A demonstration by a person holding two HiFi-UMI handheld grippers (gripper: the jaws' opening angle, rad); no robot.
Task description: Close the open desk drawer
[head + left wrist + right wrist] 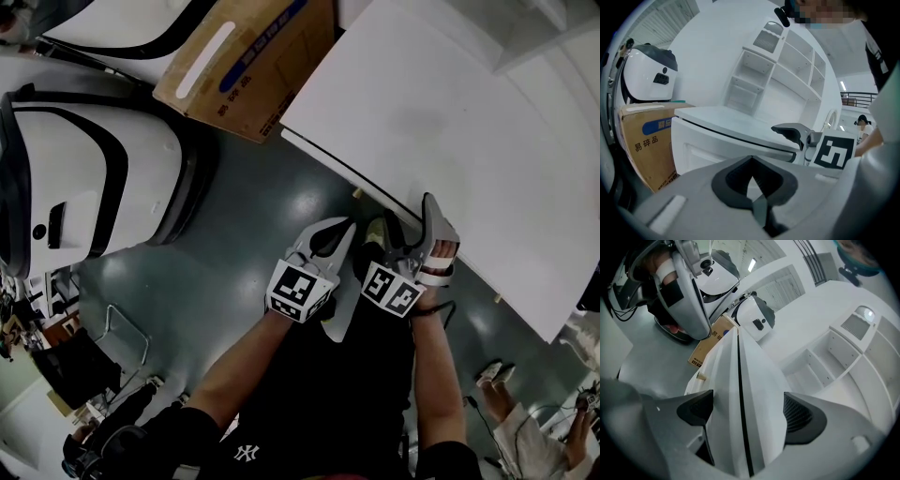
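The white flat-topped desk (450,122) fills the upper right of the head view, its near edge running diagonally down toward the lower right. Both grippers sit at that edge, just below the frame's centre.

The right gripper (411,220) has its jaws spread wide. In the right gripper view its dark pads stand on either side of the desk's edge (759,376), and the white drawer front (724,380) lies just left of a thin dark seam. Whether the pads touch the white surfaces I cannot tell, nor how far the drawer stands out. The right gripper (749,413) thus straddles both desk top and drawer front.

The left gripper (345,227) is just beside it, to its left in the head view. Its fingers are pressed together at the tips with nothing between them, as the left gripper view shows (751,159). There the drawer front (708,150) sits under the desk top (722,117), across the middle of the frame.

A brown cardboard box (248,56) stands at the desk's far end, top centre. A large white-and-black moulded machine (84,178) fills the left side, on the grey-green glossy floor (244,244). A white open shelf unit (778,75) rises from the desk, in the upper centre of the left gripper view.
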